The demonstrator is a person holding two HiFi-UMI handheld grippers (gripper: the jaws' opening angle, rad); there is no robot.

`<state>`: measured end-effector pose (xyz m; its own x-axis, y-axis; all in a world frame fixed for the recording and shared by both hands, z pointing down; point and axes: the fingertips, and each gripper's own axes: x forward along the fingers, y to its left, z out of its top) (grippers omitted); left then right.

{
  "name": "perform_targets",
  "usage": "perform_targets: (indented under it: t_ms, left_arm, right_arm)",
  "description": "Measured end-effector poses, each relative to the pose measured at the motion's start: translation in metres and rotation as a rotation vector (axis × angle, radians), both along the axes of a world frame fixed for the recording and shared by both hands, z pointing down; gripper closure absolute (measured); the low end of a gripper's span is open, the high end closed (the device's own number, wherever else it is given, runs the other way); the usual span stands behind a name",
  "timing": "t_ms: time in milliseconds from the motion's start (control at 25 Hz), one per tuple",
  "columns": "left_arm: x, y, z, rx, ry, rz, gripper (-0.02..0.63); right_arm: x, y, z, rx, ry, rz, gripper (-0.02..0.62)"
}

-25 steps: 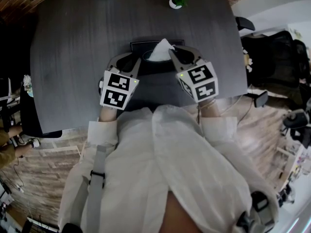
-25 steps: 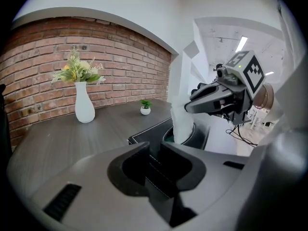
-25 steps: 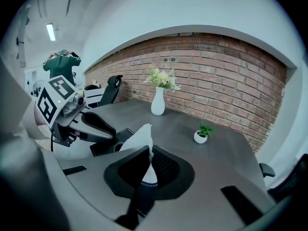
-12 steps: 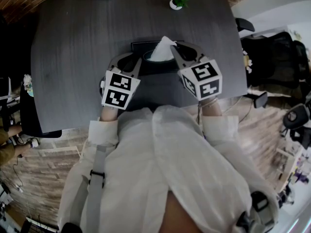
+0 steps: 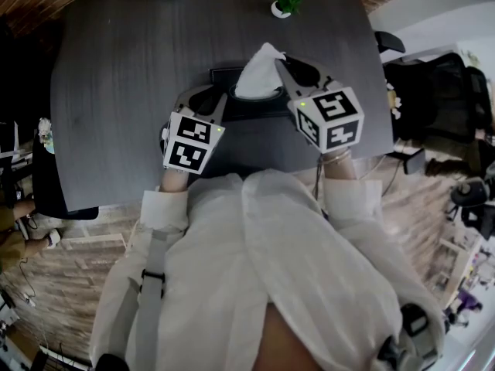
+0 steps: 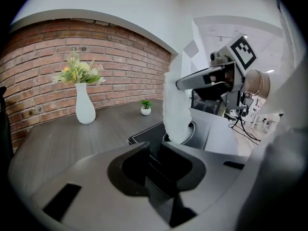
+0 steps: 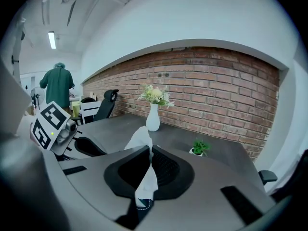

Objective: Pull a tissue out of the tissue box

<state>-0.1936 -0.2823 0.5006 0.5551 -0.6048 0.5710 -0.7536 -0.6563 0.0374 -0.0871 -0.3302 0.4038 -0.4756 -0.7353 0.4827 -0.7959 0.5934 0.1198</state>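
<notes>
My right tool (image 5: 282, 59) is pressed together on the tissue (image 5: 259, 69), pinching the white sheet near its top. In the right gripper view the tissue (image 7: 140, 139) runs up through the narrow gap of that tool (image 7: 147, 170), with a crumpled peak showing above the pads. The sheet stands tall out of the oval slot of the black tissue box (image 5: 224, 76), and its lower end is inside the slot.

My left tool (image 5: 210, 99) sits at the near left side of the box. In the left gripper view the stitched edge of the tissue box (image 6: 147, 134) lies in that tool's gap (image 6: 154, 154), and the two halves are closed onto it, only a little apart. From there the tissue (image 6: 175, 107) rises as a white column.

The box lies on the dark wood-grain counter (image 5: 116, 68), about mid-width. Farther back stand a white vase of flowers (image 6: 85, 107) and a small potted plant (image 5: 285, 2), well apart from the box.
</notes>
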Motion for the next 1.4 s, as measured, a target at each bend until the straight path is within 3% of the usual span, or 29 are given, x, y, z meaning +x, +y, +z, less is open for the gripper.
perform_targets:
  t_ms: [600,960,1400]
  left_arm:
    - [-0.001,0.003,0.001,0.0,0.003,0.003,0.54]
    - [-0.004,0.0,0.0,-0.017,0.028,0.001,0.54]
    - [0.008,0.0,-0.077,0.128,0.228,-0.063,0.54]
  right_arm:
    - [0.0,0.004,-0.042,0.103,-0.074,0.039,0.58]
    - [0.007,0.013,-0.073,0.227,-0.172,0.083,0.58]
    - [0.022,0.039,-0.111,0.287,-0.345,0.074,0.58]
